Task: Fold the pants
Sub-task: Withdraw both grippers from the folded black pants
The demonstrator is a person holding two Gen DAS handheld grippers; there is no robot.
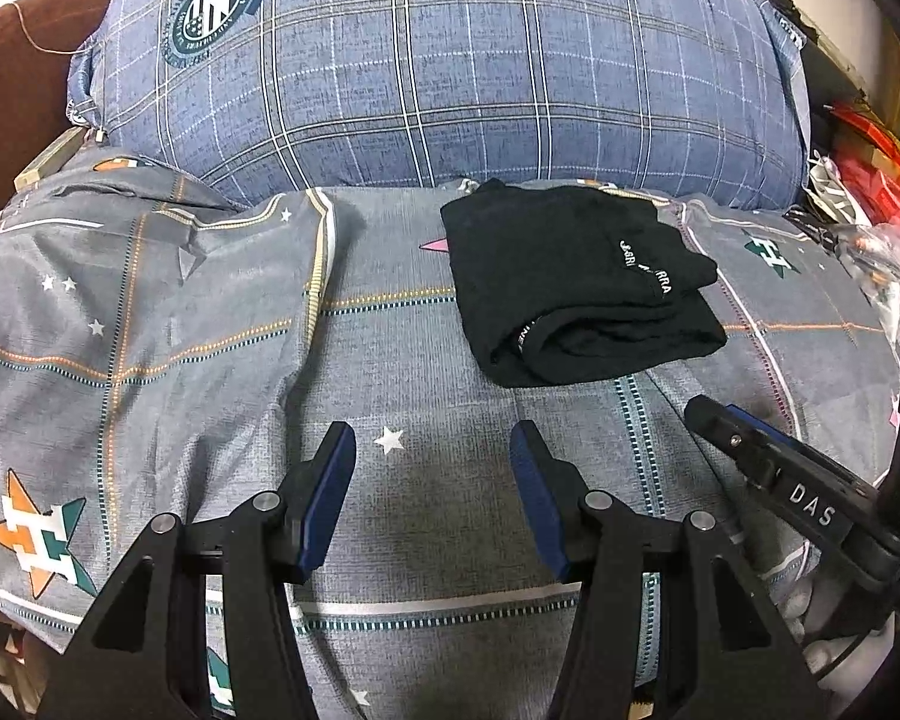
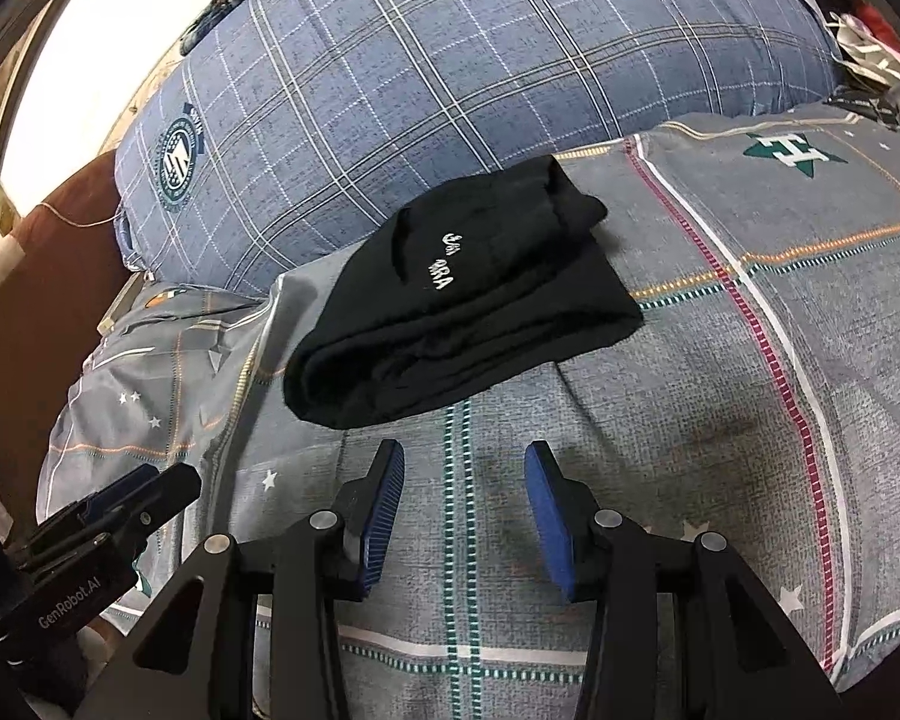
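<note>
Pants [image 1: 576, 288] folded into black bundle on grey bedsheet [image 1: 222, 312], below blue plaid pillow [image 1: 450, 72]. Left gripper [image 1: 432, 456] and right gripper [image 2: 465, 474] hover short of it, both wide open, empty.

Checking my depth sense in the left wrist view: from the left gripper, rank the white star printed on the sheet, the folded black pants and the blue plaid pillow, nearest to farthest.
1. White printed star: just ahead, between the left gripper's fingers.
2. Folded black pants: further ahead, slightly right.
3. Blue plaid pillow: behind the pants, at the bed's far end.
</note>
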